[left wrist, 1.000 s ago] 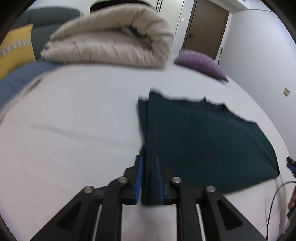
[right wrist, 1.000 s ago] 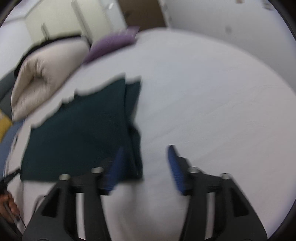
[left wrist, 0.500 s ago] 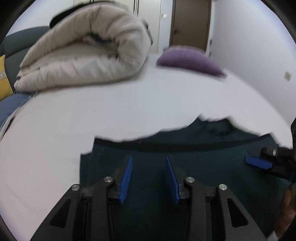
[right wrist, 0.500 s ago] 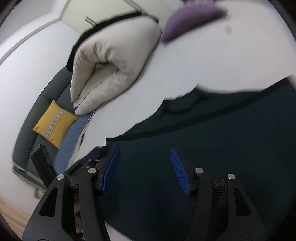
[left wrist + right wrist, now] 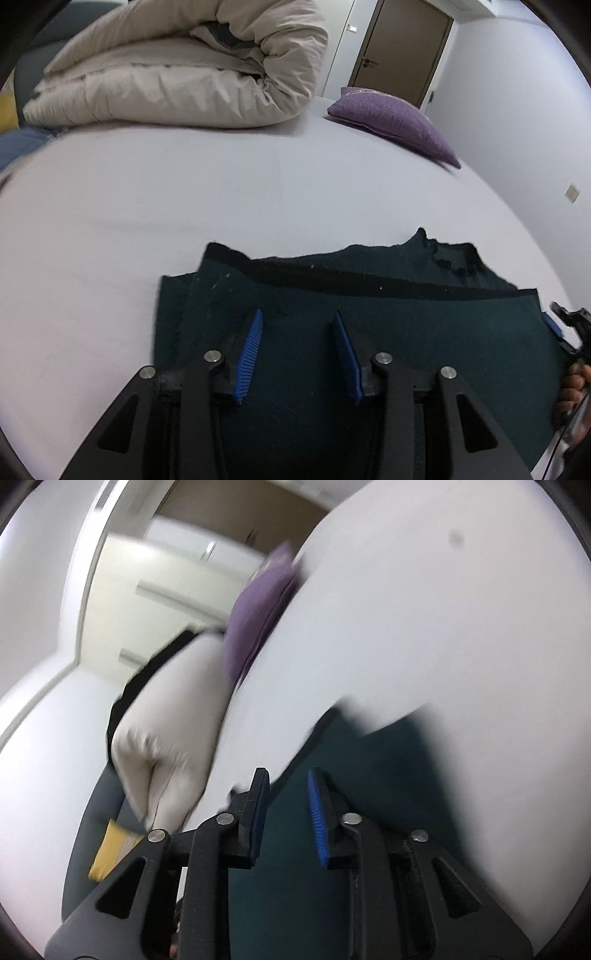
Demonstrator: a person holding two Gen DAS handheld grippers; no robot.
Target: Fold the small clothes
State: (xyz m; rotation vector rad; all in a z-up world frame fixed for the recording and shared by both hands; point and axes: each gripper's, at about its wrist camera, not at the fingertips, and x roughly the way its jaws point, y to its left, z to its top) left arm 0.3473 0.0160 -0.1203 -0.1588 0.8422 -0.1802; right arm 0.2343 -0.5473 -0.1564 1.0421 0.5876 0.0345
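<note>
The white bed (image 5: 258, 192) fills both views. On it, far beyond the dark green garment (image 5: 406, 332), lies a rolled beige duvet (image 5: 177, 74), with a purple pillow (image 5: 391, 118) to its right. Only the left wrist view shows these sharply, along with the garment's folded far edge; the right wrist view is blurred and tilted. The garment lies flat at the bed's near side. The left gripper (image 5: 297, 350) hangs over it, jaws opening and gripping nothing. The right gripper (image 5: 286, 812) is closing, cloth behind its jaws; whether it pinches any I cannot tell.
</note>
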